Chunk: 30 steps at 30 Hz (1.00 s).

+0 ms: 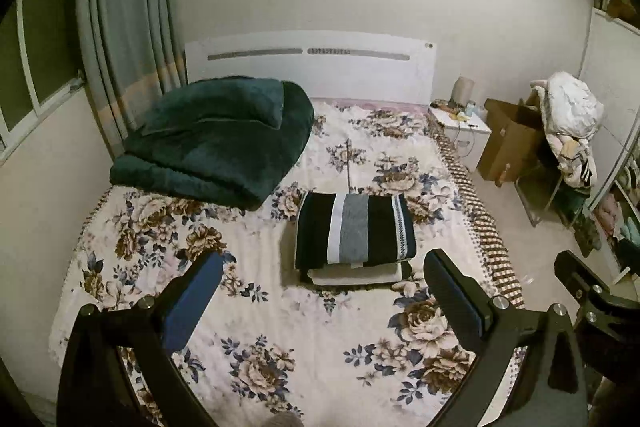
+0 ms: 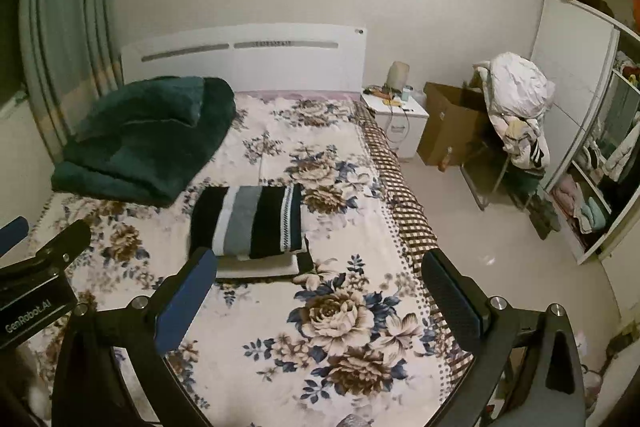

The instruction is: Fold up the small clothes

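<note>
Hovering above near edge of bed [image 1: 132, 259], left hand-held gripper [image 1: 320, 291] and right hand-held gripper [image 2: 316, 287] both spread wide, empty. Striped folded garment [image 1: 354, 229] stacked on white folded piece [image 1: 356, 275], mid-bed. Looks done; nothing unfolded visible.

right gripper [image 2: 320, 291] above floral bed [image 2: 340, 327], jaws wide apart and empty; folded striped garment [image 2: 248, 221] atop white one [image 2: 260, 267]; green blanket [image 2: 148, 135] near headboard [image 2: 244, 59].
</note>
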Each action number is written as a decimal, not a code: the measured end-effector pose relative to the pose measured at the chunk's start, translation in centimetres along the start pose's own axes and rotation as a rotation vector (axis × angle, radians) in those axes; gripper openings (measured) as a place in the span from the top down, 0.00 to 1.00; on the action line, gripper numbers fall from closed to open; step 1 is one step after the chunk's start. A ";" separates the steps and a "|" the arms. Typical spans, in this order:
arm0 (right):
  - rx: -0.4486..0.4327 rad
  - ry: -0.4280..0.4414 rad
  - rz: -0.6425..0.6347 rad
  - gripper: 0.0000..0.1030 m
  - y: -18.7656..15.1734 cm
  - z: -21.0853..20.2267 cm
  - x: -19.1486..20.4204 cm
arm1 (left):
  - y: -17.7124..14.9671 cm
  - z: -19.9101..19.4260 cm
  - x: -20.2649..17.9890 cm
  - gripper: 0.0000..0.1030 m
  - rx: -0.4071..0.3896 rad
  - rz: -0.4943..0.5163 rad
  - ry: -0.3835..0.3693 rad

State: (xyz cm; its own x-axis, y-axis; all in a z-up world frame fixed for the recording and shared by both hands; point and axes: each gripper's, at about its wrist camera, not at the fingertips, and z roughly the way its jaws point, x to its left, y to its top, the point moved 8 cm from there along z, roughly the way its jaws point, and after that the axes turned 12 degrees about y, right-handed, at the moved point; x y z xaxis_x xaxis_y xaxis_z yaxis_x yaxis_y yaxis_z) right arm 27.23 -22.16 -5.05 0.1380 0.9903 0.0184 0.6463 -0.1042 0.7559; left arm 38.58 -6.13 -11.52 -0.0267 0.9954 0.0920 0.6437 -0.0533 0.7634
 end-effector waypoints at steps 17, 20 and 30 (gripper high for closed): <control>-0.055 0.020 0.005 0.00 -0.6 -8.8 0.3 | -1.7 -6.9 0.7 0.00 -0.048 0.000 0.010; -0.055 0.016 0.006 0.00 -0.8 -9.3 0.2 | -1.8 -7.3 0.8 0.00 -0.053 -0.002 0.017; -0.067 0.030 -0.003 0.00 -0.4 -11.1 0.1 | -1.6 -8.2 1.5 0.00 -0.067 -0.019 0.041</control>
State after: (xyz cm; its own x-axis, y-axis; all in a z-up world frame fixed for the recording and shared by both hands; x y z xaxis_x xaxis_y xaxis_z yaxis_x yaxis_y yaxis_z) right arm 18.64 -21.00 1.97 0.1131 0.9930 0.0346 0.5950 -0.0956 0.7980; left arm 31.21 -5.16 -7.34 -0.0710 0.9923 0.1020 0.5902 -0.0406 0.8062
